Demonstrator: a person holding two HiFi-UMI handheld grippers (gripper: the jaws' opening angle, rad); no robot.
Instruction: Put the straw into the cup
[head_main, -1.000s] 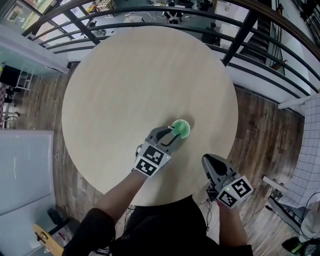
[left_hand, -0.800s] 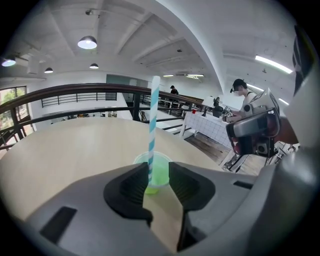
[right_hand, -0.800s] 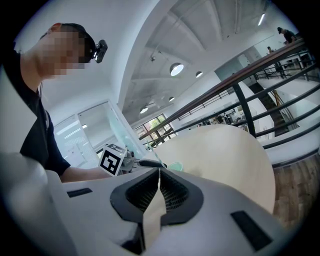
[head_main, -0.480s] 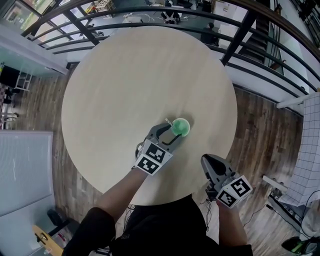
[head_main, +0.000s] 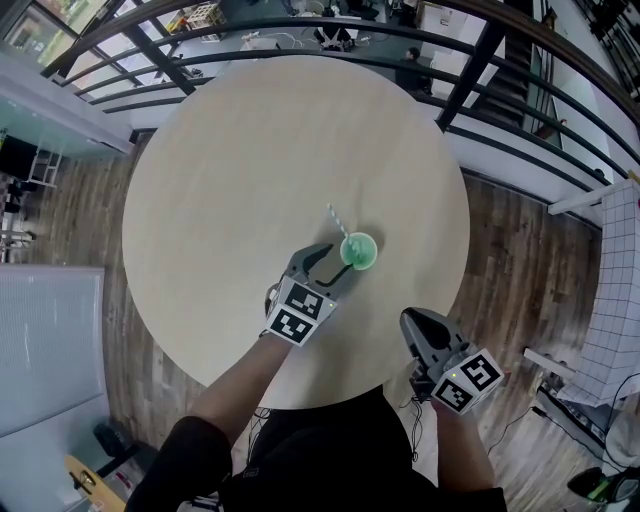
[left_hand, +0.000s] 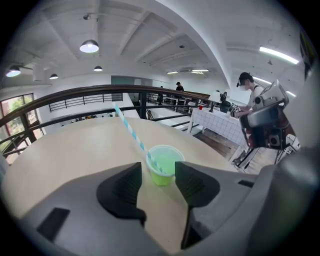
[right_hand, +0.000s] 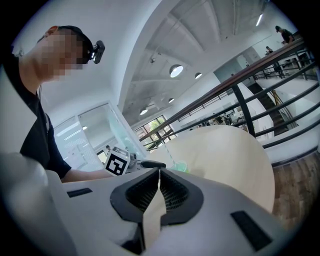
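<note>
Opening near the cup (head_main: 359, 251), the left tool (head_main: 330, 262) is empty, evidently because the straw (head_main: 337, 222) leans inside; right tool (head_main: 415, 325) closed, idle.

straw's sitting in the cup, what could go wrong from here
1. The straw leans far out over the rim of the small green cup. Its weight might tip the cup, or the straw might slide out.
2. The left tongs are opening, with nothing between them and the cup just ahead of the gap. A crooked pull-back could clip the cup or straw.
</note>
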